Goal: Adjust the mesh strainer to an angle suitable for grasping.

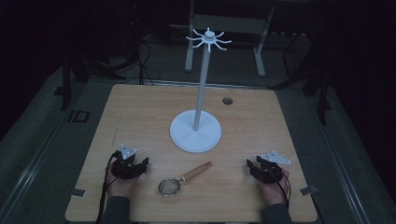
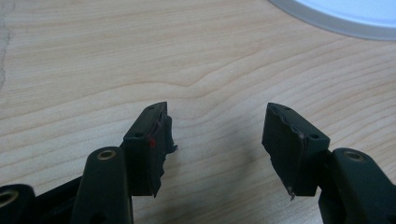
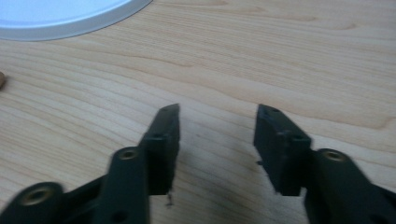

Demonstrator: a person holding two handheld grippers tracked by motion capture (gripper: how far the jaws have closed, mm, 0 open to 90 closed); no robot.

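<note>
- The high view looks forward and down from six o'clock over the whole light wooden table [image 1: 140, 112].
- Each gripper view sits close above the tabletop, facing twelve o'clock.
- All views share the round white stand base [image 1: 195, 132] [image 2: 345, 16] [image 3: 60, 16].

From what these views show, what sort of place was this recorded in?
Probably a lab or test workspace rather than a kitchen: a bare wooden table in a dark room, cables trailing on the floor behind it, and only a white hook stand and a small strainer laid out.
</note>
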